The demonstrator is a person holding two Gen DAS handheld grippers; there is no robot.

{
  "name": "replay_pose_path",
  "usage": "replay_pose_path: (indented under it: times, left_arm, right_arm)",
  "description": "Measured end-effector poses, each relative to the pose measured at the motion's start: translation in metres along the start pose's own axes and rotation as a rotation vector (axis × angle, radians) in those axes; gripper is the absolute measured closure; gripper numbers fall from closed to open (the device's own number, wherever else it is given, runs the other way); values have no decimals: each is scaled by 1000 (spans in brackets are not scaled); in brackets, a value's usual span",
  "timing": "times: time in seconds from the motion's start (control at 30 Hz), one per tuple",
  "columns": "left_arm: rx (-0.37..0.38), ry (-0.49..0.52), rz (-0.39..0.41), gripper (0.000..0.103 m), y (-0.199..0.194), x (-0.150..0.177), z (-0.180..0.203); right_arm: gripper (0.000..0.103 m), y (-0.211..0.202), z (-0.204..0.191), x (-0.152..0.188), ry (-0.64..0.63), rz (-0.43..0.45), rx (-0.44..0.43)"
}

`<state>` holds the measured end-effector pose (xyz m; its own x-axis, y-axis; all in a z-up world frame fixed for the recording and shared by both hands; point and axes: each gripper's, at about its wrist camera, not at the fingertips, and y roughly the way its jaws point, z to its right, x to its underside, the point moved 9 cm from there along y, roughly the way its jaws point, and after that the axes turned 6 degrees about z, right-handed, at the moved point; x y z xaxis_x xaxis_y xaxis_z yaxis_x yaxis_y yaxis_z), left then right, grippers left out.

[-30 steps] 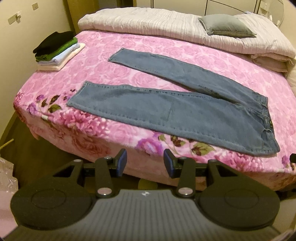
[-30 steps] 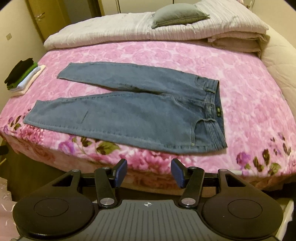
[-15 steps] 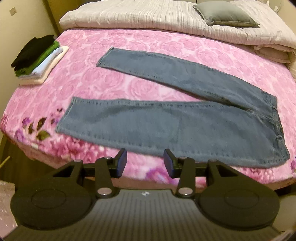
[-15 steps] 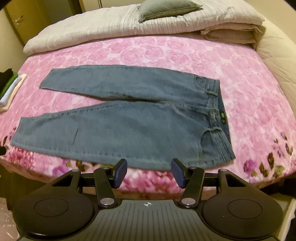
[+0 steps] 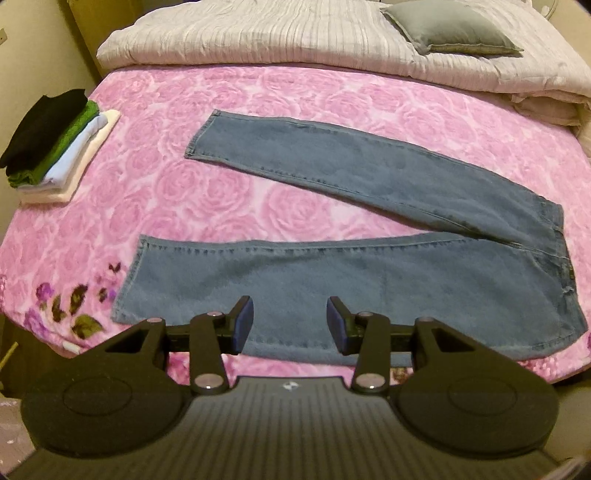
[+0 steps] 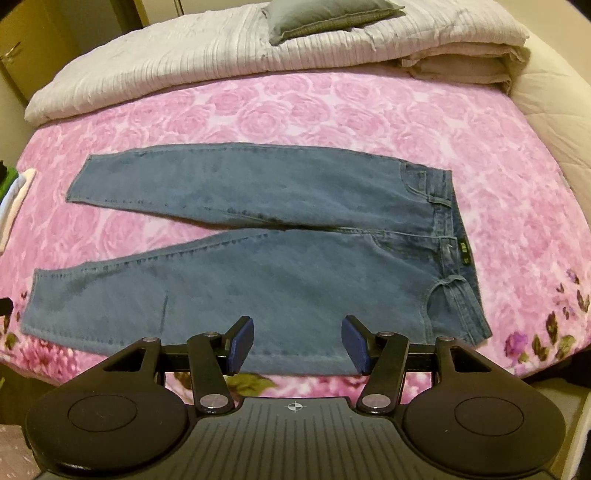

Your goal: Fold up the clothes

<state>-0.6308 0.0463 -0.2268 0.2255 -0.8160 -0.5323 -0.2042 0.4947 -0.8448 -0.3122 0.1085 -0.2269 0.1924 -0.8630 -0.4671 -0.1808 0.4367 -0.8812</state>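
Observation:
A pair of blue jeans (image 5: 369, 273) lies flat on the pink rose-patterned bed cover (image 5: 258, 96), legs spread in a V toward the left, waistband at the right. My left gripper (image 5: 290, 325) hovers open over the near leg's lower edge, nothing between its blue pads. In the right wrist view the same jeans (image 6: 280, 280) fill the middle, waistband (image 6: 458, 251) on the right. My right gripper (image 6: 297, 345) stands open above the near edge of the near leg, holding nothing.
A stack of folded clothes (image 5: 55, 147), black on top, then green, pale blue and cream, sits at the bed's left side. A rolled grey-white duvet (image 5: 295, 40) with a grey pillow (image 5: 450, 29) lies along the far end. The bed's front edge is just beneath both grippers.
Both grippers have moved forward and up over the bed, so the jeans now sit closer beneath them. Both stay open; the jeans have not moved.

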Motion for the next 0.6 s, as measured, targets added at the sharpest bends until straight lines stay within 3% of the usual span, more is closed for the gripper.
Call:
replay_pose_path:
  times: [0.27,0.6]
  left_arm:
    - [47,37,-16,63,25,-17,2]
    - [122,96,-50,63,54,-26,26]
  right_arm:
    - [46,21,-12,-13,51,-19,31]
    - [46,35,13,-11,119,-56,89]
